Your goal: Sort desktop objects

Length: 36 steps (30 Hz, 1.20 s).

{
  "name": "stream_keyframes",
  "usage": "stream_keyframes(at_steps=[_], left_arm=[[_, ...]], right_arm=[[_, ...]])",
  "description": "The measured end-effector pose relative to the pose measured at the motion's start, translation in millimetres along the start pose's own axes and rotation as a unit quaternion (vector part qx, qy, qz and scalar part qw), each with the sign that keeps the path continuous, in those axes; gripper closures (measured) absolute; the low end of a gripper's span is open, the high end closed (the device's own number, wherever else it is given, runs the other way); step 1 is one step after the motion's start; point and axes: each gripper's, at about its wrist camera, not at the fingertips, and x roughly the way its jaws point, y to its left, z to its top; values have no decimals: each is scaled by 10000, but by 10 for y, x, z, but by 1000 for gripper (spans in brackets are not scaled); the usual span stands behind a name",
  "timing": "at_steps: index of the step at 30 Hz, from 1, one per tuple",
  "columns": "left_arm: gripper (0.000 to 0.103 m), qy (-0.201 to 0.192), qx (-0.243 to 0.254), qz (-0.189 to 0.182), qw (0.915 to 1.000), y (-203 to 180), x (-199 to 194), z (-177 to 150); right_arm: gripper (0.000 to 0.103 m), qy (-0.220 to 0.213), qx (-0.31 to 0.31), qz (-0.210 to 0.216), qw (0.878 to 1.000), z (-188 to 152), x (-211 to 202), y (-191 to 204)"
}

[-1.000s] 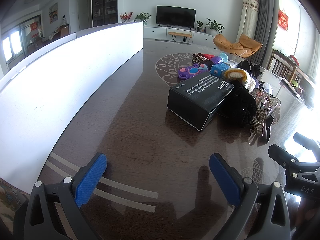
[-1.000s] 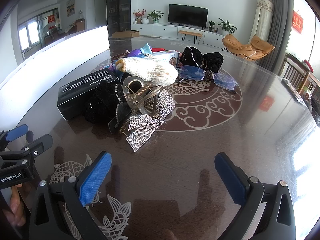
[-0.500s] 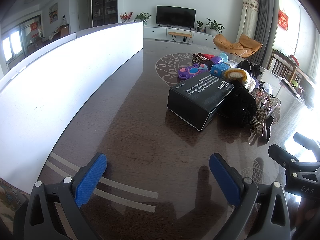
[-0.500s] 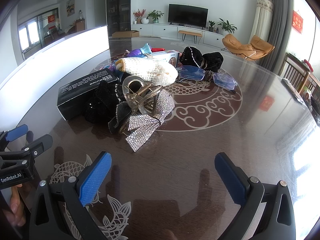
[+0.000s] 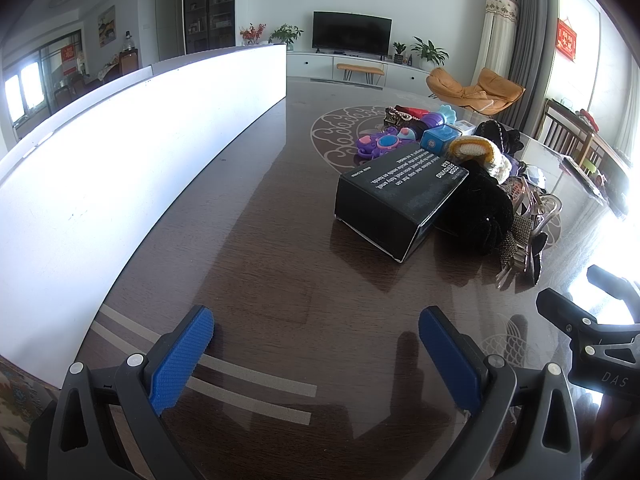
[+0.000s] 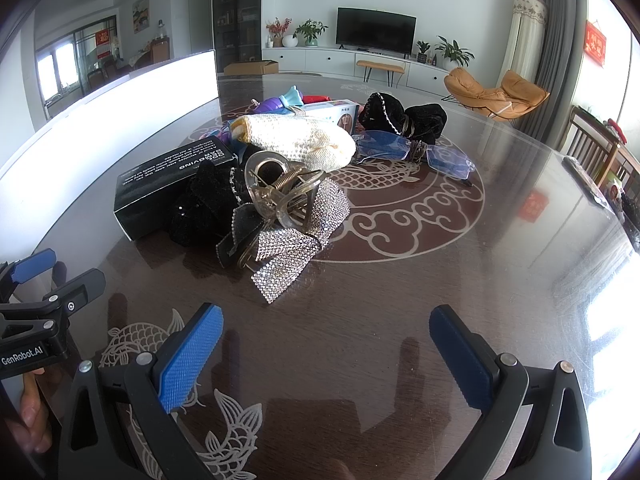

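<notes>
A pile of objects lies on the dark table. A black box [image 5: 396, 196] [image 6: 172, 184] lies nearest the left side. Beside it are a black velvet hair piece [image 6: 208, 208], a clear claw clip [image 6: 280, 196] on a rhinestone bow [image 6: 296, 240], a cream knitted item [image 6: 300, 140], blue glasses [image 6: 412, 152], a black scrunchie [image 6: 404, 116], a blue-white box [image 6: 332, 110] and purple toys [image 5: 380, 144]. My left gripper [image 5: 316, 344] is open and empty, short of the black box. My right gripper [image 6: 326, 344] is open and empty, short of the bow.
A long white panel [image 5: 120, 152] stands along the table's left side. The table [image 6: 400, 300] has white dragon and fish inlays. Each gripper shows in the other's view, the right one [image 5: 592, 336] and the left one [image 6: 40, 300]. Chairs stand at the far right.
</notes>
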Motion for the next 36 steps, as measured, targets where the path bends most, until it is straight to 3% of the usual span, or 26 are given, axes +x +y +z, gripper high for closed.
stream_keyframes(at_steps=[36], left_arm=[[0,0,3,10,10000,-2,-6,1]], right_arm=[[0,60,1,-8,10000,-23,14,4]])
